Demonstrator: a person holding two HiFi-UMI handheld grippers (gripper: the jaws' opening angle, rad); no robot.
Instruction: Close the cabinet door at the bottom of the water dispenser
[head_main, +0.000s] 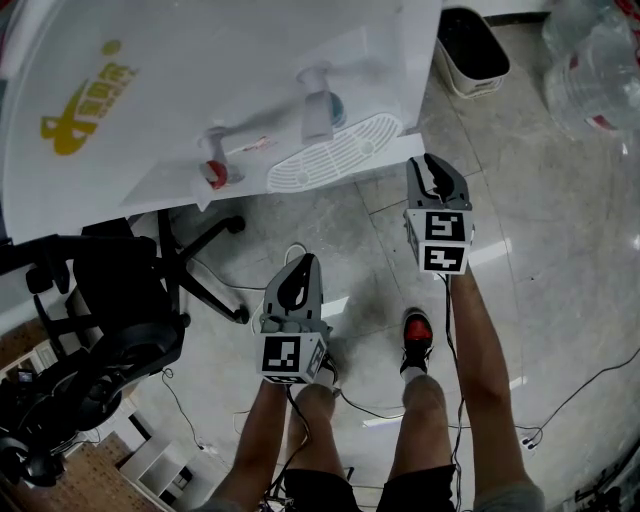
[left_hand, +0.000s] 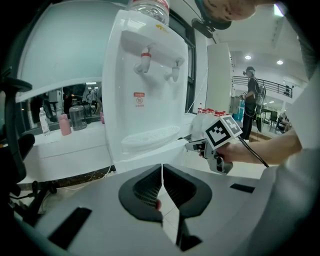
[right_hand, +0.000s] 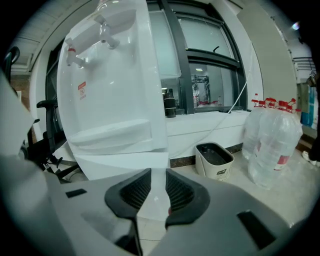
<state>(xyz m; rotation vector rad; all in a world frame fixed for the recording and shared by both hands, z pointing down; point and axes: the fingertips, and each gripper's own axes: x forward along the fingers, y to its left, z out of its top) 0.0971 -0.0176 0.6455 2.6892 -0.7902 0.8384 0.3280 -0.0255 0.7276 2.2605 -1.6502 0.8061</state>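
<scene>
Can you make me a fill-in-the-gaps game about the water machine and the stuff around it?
1. The water dispenser has ____ taps on its front.
2. The left gripper's jaws are pressed ____, with nothing between them.
3. The office chair beside the dispenser is ____ in colour.
4. The small bin stands on the floor between the dispenser and the big water ____.

Missing words: two; together; black; bottles.

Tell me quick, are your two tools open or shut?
Left tool: shut, empty.
Right tool: slightly open, white cabinet door between its jaws, not clearly gripped.
</scene>
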